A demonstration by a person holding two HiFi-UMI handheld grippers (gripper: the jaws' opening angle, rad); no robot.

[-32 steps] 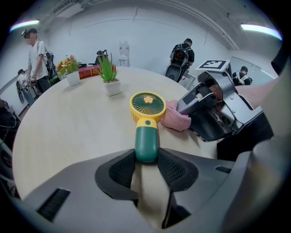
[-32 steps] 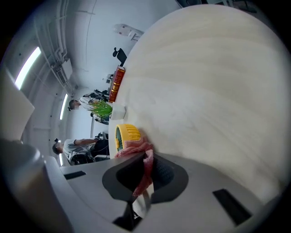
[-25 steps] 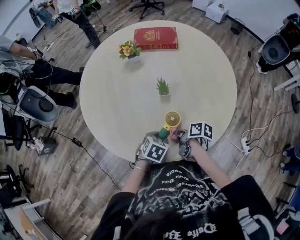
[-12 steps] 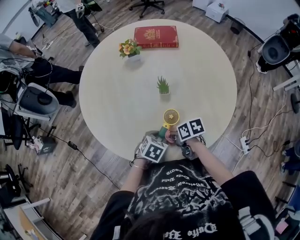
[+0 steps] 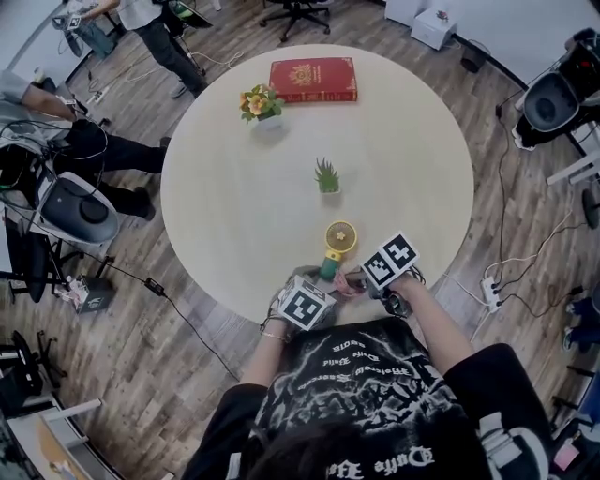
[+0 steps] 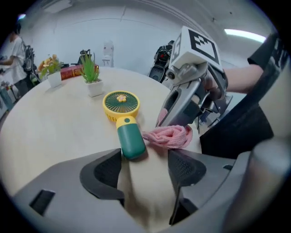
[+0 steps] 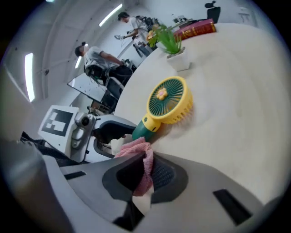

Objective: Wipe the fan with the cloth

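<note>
Two grippers: left gripper (image 6: 145, 158) jaws have just been opening, now wide, fan (image 6: 121, 104) handle free at their tips. Right gripper (image 7: 148, 167) clamps cloth (image 7: 135, 148); our head view hides that pinch.

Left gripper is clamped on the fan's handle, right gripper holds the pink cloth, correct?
No. In the left gripper view the left gripper has just been opening and grips nothing; the fan lies at its jaw tips. The right gripper holds the pink cloth.

Office-like workroom: round table (image 5: 234, 202), swivel chair (image 5: 296, 13), power strip (image 5: 490, 290) on wood floor (image 5: 141, 375).
</note>
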